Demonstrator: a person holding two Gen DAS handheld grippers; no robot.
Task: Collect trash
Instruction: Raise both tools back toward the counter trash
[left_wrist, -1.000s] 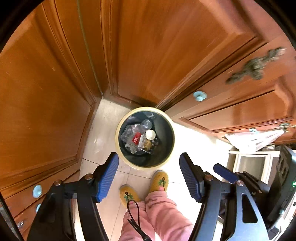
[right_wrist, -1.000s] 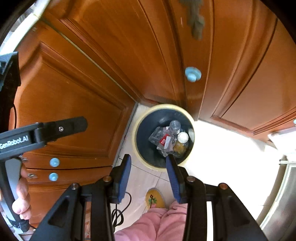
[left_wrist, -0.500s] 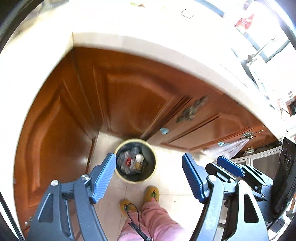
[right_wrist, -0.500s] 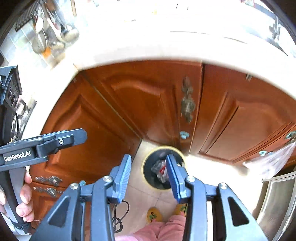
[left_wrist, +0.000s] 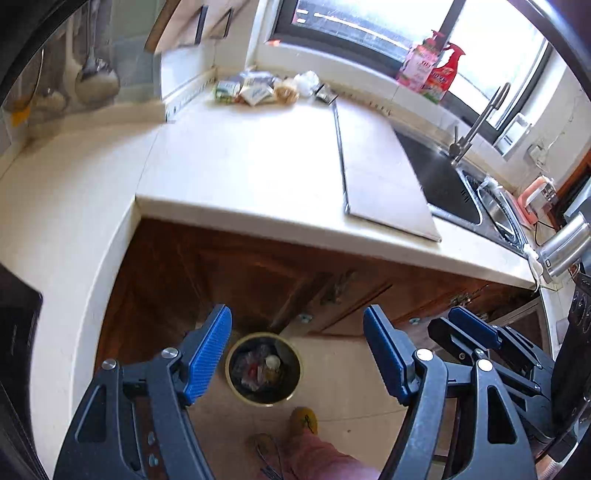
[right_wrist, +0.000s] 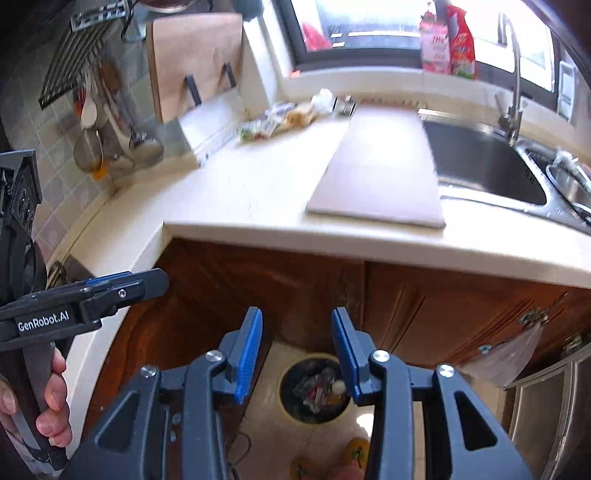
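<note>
Two hand-held grippers are raised over a kitchen floor, both angled downward, both empty. The left gripper (left_wrist: 297, 350) has its blue pads wide apart with nothing between them; its jaws have just been opening. The right gripper (right_wrist: 297, 354) has its pads parted more narrowly, also with nothing between them. A hand (right_wrist: 44, 402) grips the left tool's handle at the left edge of the right view.

Directly beneath both grippers, on the tiled floor against the wooden cabinet doors (right_wrist: 443, 306), stands a round bin (left_wrist: 264, 369) that already holds bottles and wrappers.

Above and beyond the grippers runs the pale countertop (left_wrist: 240, 166). At its back edge, near the inner corner under the window, lies a small heap of litter (left_wrist: 258, 90): packets, wrappers and crumpled paper, spread in a row along the wall. A flat board (right_wrist: 380, 177) lies to the right of the heap, then the sink (right_wrist: 480, 166).

The litter lies up and forward of both grippers, across the full depth of the countertop. It sits slightly left of centre in both views, so the left gripper seems a little nearer and its wider gap suits a loose packet.
</note>
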